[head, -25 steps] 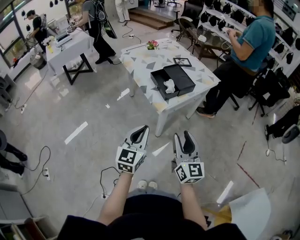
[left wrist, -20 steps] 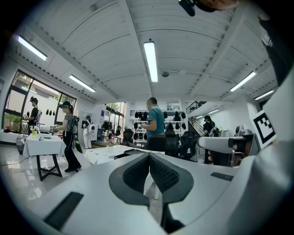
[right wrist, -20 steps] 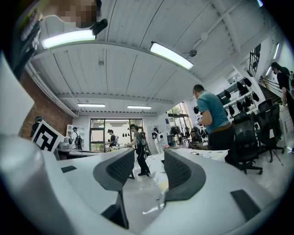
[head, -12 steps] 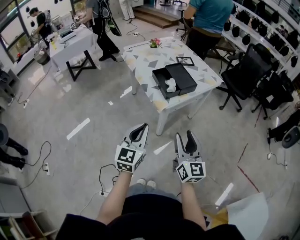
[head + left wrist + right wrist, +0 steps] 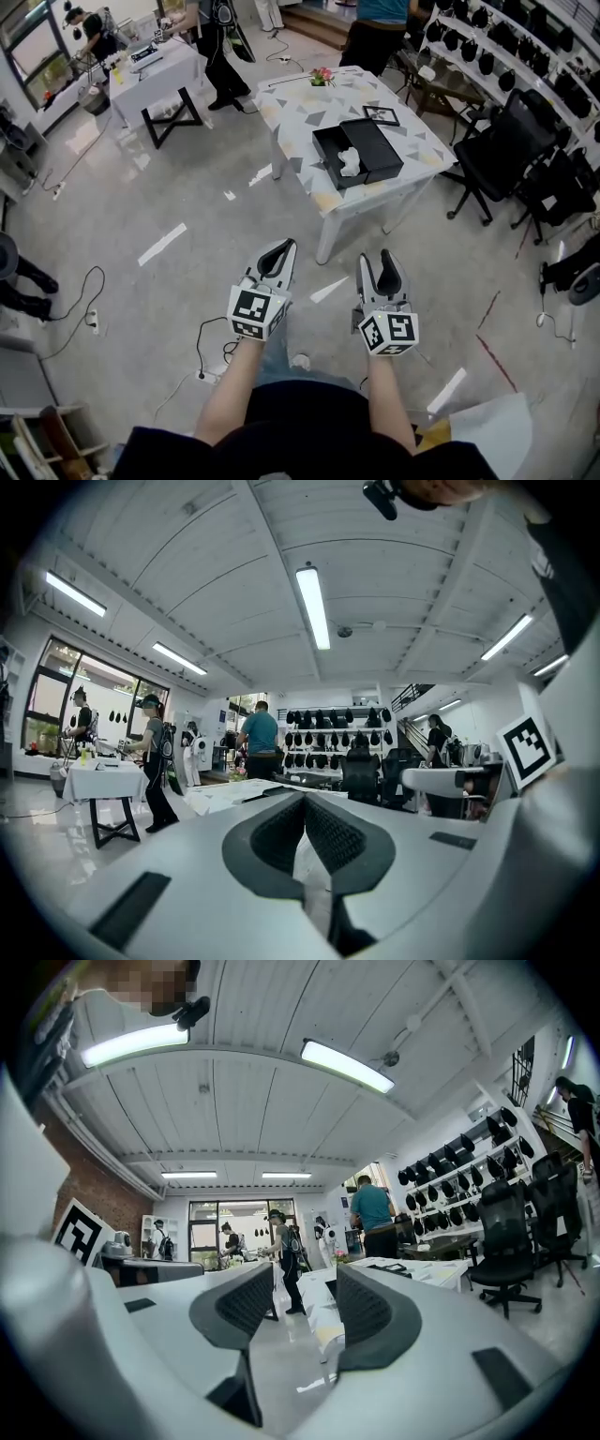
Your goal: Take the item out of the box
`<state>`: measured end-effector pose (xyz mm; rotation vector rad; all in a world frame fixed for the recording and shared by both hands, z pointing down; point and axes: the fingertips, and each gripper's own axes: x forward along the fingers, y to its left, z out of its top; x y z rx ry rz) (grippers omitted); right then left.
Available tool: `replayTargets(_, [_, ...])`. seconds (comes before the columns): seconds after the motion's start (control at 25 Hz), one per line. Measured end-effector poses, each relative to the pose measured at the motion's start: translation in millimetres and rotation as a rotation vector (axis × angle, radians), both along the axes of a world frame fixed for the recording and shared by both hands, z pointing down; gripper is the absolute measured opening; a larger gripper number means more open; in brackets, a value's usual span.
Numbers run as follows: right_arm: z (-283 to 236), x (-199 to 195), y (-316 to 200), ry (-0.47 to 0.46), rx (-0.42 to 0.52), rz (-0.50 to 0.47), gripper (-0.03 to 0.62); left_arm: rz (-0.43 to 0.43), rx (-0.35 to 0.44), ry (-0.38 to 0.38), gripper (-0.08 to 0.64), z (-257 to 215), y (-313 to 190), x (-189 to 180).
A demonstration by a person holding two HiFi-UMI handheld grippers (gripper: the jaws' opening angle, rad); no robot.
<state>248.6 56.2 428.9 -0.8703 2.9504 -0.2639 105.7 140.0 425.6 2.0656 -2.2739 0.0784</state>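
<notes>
An open black box (image 5: pixel 330 148) lies on the patterned white table (image 5: pixel 309 103), far ahead of both grippers. A crumpled white item (image 5: pixel 349 162) sits inside it, and the black lid (image 5: pixel 379 150) lies against its right side. My left gripper (image 5: pixel 279 247) hangs over the floor at mid-frame with its pads (image 5: pixel 281 832) together and nothing between them. My right gripper (image 5: pixel 379 259) is beside it, level with it, its jaws spread wide and empty. The right gripper view shows floor and the table's edge (image 5: pixel 412 1269) through the gap between the pads (image 5: pixel 246 1305).
A framed picture (image 5: pixel 380 115) and flowers (image 5: pixel 323 75) share the table. Black office chairs (image 5: pixel 506 150) stand to its right under shelves of dark items. A second white table (image 5: pixel 155 66) with people stands at the back left. Cables (image 5: pixel 84 309) trail on the floor at left.
The head view has drifted closer to the table. My right gripper's jaws have spread wider. The person in the teal shirt has moved from the table's right side to its far end.
</notes>
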Motion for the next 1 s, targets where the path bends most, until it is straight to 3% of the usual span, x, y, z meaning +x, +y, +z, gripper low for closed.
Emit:
replayTargets(0.6, [9, -37, -44, 0.029, 0.022, 0.002, 0.193, -0.009, 0.034, 0.023, 0.020, 10, -45, -45])
replayTargets(0.84, [24, -74, -84, 0.081, 0.035, 0.047, 0.194, 0.027, 0.033, 0.072, 0.020, 33, -97, -89])
replayTargets(1.0, [40, -114, -127, 0.116, 0.023, 0.110, 0.194, 0.081, 0.009, 0.055, 0.020, 48, -150, -134])
